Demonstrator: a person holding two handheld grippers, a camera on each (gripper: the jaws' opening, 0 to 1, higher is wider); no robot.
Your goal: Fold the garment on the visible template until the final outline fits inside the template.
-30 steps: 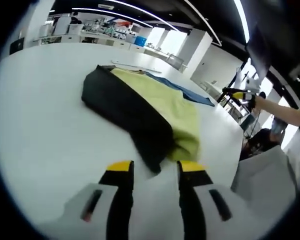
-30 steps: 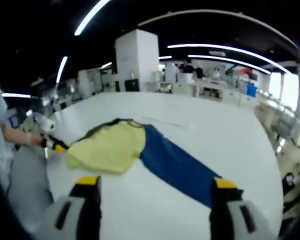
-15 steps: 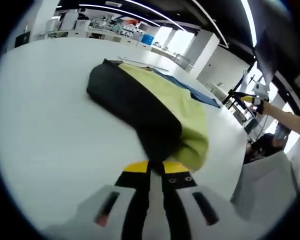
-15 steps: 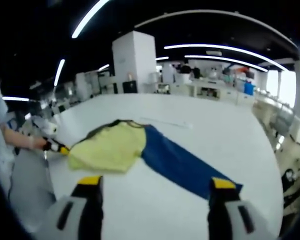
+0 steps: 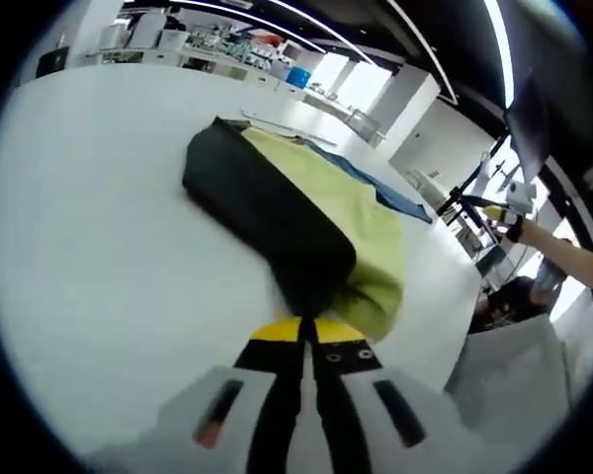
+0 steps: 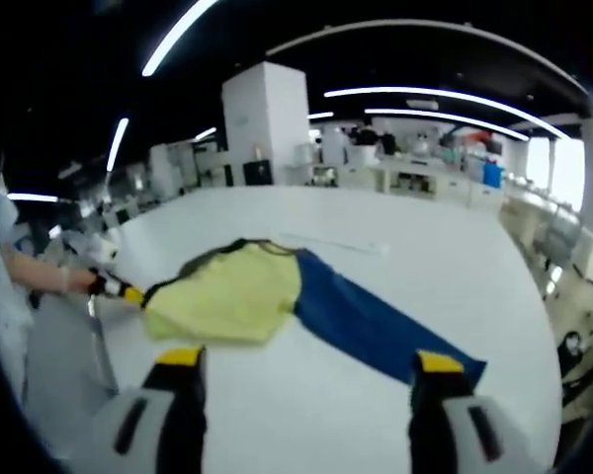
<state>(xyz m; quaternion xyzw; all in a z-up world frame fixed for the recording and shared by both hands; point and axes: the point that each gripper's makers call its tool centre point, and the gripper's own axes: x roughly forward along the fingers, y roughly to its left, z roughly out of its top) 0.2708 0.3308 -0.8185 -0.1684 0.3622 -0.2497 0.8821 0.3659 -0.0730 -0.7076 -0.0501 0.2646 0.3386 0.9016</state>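
1. The left tool (image 5: 303, 341), yellow-tipped, is clamped on the near edge of the garment (image 5: 306, 212).
2. The right tool (image 6: 301, 370) hovers with jaws wide apart, holding nothing.
3. The garment lies on the smooth white table (image 5: 99, 227): soft, limp cloth in black, pale yellow and blue panels, partly doubled over.
4. Folding seems underway; the blue part (image 6: 376, 326) remains spread long, so more folds appear needed. No template outline is discernible.

Left claw (image 5: 307, 332) has clamped onto the garment (image 5: 306, 237).

the garment (image 6: 277, 296) lies on the table (image 6: 435, 257), before both grippers' jaws.
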